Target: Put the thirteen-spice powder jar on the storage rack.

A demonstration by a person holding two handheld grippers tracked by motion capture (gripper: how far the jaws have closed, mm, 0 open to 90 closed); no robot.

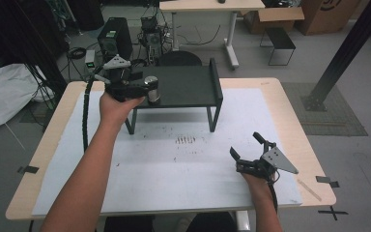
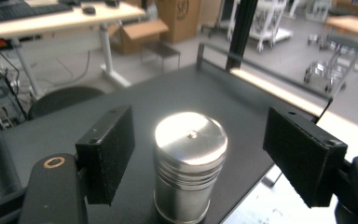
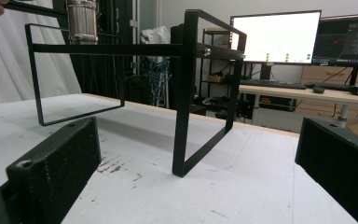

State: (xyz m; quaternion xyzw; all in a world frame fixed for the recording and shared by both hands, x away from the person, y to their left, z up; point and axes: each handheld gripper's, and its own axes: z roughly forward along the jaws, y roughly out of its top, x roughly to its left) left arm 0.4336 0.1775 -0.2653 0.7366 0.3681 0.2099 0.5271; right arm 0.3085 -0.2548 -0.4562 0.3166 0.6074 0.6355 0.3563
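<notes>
Left gripper brackets steel canister on black stand.

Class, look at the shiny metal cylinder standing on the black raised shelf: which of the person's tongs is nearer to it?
Left. The left tongs straddle the shiny metal cylinder on the black raised shelf, jaws open either side, not touching. The right tongs sit open, low over the white table mat, well away.

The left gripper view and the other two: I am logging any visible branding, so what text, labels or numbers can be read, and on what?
Cardboard box behind the desk: dark printed letters, too blurred to read for certain.
Cardboard box in the high view: a dark mark, cut off, unreadable.
Monitors: small lit marks, too small to read.
Metal canister and black shelf: no text seen.
</notes>
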